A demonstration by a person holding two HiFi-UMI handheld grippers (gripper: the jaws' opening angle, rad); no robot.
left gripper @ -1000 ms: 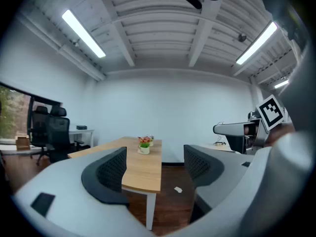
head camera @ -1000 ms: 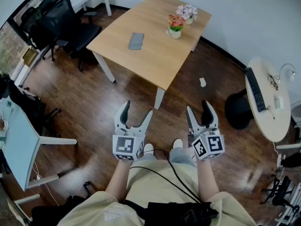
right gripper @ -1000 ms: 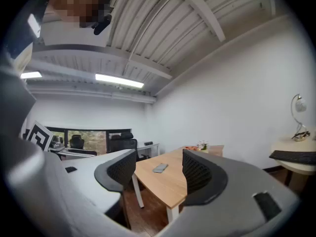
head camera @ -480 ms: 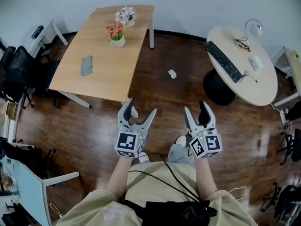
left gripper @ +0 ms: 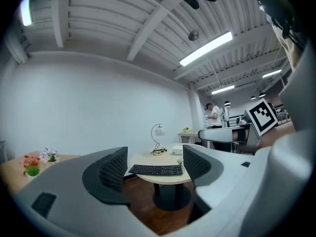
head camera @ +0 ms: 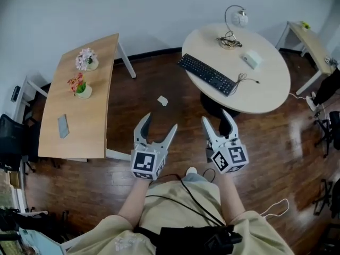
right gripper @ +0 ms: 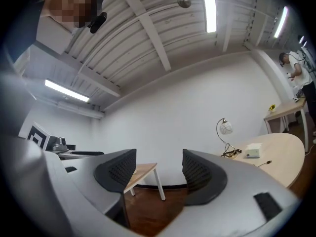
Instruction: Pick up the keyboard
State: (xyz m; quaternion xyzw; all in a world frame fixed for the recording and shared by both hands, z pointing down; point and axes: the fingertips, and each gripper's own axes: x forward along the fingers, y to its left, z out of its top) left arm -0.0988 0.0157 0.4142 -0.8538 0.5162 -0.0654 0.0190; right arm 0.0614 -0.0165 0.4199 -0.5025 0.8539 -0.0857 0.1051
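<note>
Both forearms reach forward side by side, with the grippers held level. The left gripper and right gripper stand open and empty. The keyboard lies on the round bench, at roughly twelve o'clock from the right gripper and well apart, apparently angled.

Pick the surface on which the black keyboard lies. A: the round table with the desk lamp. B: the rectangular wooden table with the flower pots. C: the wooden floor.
A: the keyboard lies on the round table, along its near edge, with the desk lamp at the far side.
</note>
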